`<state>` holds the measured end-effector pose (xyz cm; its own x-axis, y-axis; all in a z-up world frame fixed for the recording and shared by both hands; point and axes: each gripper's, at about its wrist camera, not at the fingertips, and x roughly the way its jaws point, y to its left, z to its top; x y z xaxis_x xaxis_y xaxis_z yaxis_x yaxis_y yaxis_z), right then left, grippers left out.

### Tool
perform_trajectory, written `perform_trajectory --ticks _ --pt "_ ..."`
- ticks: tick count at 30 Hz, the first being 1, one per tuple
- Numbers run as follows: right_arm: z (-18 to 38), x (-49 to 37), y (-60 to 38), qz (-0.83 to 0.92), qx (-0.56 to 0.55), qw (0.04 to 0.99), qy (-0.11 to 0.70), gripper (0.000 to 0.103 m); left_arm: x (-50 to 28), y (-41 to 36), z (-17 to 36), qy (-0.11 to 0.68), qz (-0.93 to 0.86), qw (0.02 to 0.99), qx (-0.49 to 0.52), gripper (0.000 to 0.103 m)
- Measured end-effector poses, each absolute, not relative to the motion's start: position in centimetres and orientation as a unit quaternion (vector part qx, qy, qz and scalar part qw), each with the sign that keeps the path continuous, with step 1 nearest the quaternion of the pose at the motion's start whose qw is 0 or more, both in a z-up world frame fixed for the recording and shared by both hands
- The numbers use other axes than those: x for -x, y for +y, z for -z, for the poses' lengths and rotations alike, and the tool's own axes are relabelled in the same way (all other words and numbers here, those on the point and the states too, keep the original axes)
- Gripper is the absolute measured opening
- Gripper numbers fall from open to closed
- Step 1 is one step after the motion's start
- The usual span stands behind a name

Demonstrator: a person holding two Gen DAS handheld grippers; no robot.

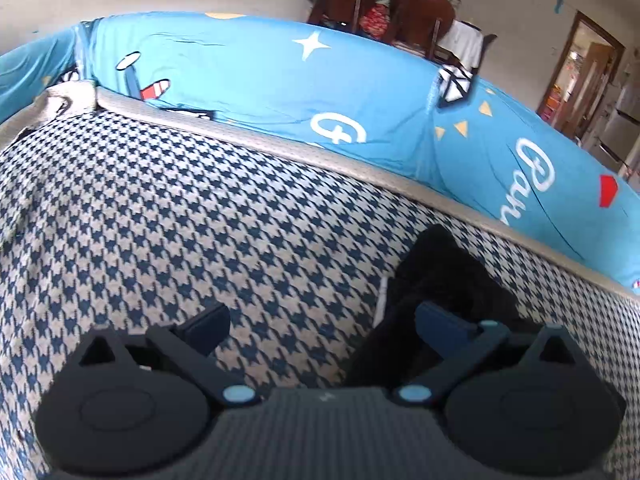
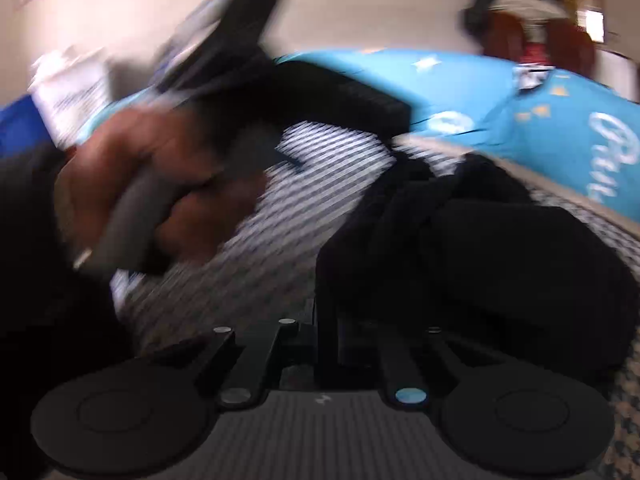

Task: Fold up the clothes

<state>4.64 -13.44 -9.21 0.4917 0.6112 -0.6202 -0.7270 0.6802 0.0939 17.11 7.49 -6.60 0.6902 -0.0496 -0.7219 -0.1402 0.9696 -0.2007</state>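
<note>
Two grippers are over a houndstooth cloth [image 1: 168, 208] spread on a blue printed bedsheet [image 1: 260, 80]. Left gripper [image 1: 322, 320]: jaws wide open, empty, with a black garment [image 1: 440, 264] lying on the cloth at its right finger. Right gripper [image 2: 328, 336]: jaws closed on the black garment; view blurred, a hand [image 2: 160, 184] holding the left gripper's handle.

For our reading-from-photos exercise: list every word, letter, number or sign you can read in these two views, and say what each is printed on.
"Cau", white cursive, cut off below: blue printed sheet, right side.
Circled white mark, perhaps "f": same sheet, centre; uncertain.
Right wrist view: the same cursive word, too blurred to read.
Nothing legible on the black garment or the houndstooth cover.
</note>
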Motion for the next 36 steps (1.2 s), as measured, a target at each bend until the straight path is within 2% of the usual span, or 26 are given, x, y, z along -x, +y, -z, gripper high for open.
perform_trajectory --ticks 5,16,19,21,23,27,29,34,36 --pt "10.0 -3.0 -12.8 -0.420 0.126 0.834 0.335 0.012 -17.2 6.0 8.9 0.438 0.002 0.892 0.111 0.103" --pt "5.7 -4.8 -18.9 -0.356 0.056 0.888 0.286 0.015 -16.5 6.8 10.9 0.472 0.011 0.873 0.124 0.103" --pt "5.0 -6.1 -20.1 -0.310 0.028 0.910 0.273 0.024 -16.1 6.6 10.9 0.471 0.019 0.875 0.108 0.103" --pt "4.7 -7.2 -20.4 -0.271 0.019 0.925 0.267 0.034 -15.8 6.3 10.9 0.470 0.027 0.878 0.091 0.103" --pt "4.6 -8.1 -20.8 -0.227 0.010 0.936 0.269 0.049 -15.5 6.0 10.9 0.469 0.034 0.879 0.075 0.103" --pt "5.3 -9.9 -21.8 -0.153 -0.021 0.940 0.304 0.062 -15.0 5.7 10.9 0.468 0.046 0.881 0.052 0.103" --pt "5.9 -10.7 -22.5 -0.126 -0.036 0.935 0.329 0.074 -14.8 5.7 11.0 0.472 0.053 0.879 0.050 0.103" --pt "8.2 -11.7 -24.4 -0.110 -0.080 0.912 0.388 0.085 -14.3 5.5 11.5 0.482 0.068 0.873 0.040 0.103" --pt "9.3 -11.6 -24.8 -0.105 -0.099 0.901 0.410 0.086 -14.1 5.4 11.6 0.483 0.073 0.872 0.035 0.103"
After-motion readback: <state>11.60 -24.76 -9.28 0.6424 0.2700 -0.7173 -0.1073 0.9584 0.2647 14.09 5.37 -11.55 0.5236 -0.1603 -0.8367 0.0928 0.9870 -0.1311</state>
